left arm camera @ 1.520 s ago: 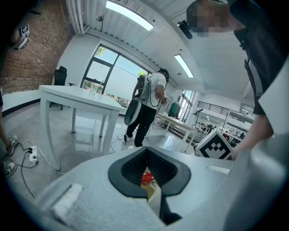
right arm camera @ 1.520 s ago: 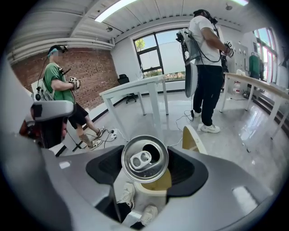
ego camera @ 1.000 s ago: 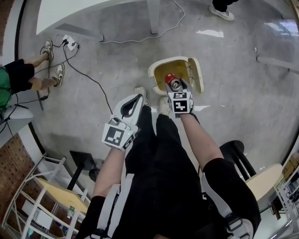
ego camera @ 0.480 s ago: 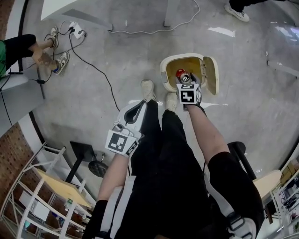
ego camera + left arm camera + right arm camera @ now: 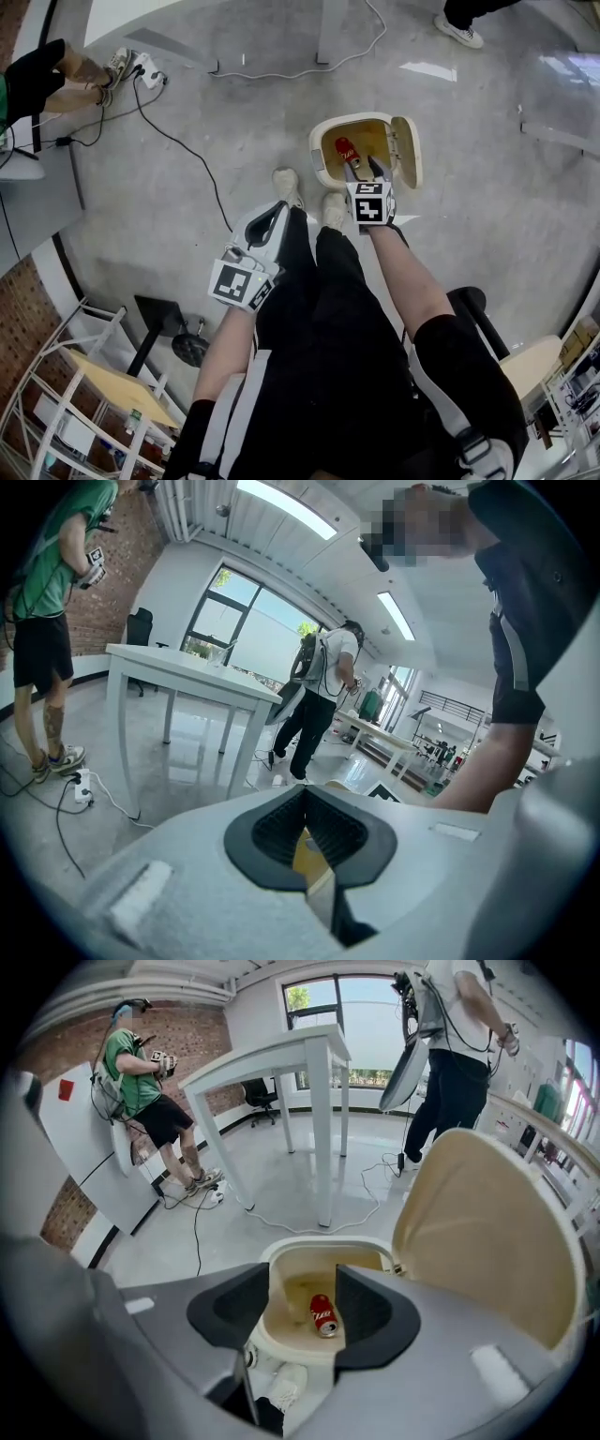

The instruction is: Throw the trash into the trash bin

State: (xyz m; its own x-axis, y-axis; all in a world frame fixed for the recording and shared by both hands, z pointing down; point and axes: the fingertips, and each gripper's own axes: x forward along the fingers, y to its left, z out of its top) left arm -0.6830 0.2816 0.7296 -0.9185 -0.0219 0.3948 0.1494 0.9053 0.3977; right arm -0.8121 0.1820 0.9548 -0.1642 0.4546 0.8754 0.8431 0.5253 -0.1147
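The red can [image 5: 346,150] lies on its side at the bottom of the cream trash bin [image 5: 322,155], whose lid [image 5: 410,155] stands open to the right. My right gripper [image 5: 361,169] hovers over the bin's mouth, pointing steeply down, open. Its jaws have just been closing, with nothing between them. In the right gripper view the can [image 5: 322,1315] shows far below, between the right gripper's [image 5: 302,1309] pads, inside the bin's rim [image 5: 319,1246]. My left gripper [image 5: 265,217] hangs by my left leg, its pads pressed together and nothing held; the left gripper [image 5: 305,827] view faces across the room.
My shoes [image 5: 286,183] stand just left of the bin. A white table's leg [image 5: 330,33], a cable [image 5: 178,141] and a power strip [image 5: 141,67] lie beyond. Other people stand at the top left [image 5: 42,75] and top right [image 5: 459,26]. A shelf [image 5: 84,394] is at lower left, a chair [image 5: 525,361] at lower right.
The red can has left the right gripper's jaws and dropped into the bin. The right jaws stand narrower than before. The left gripper has barely shifted.
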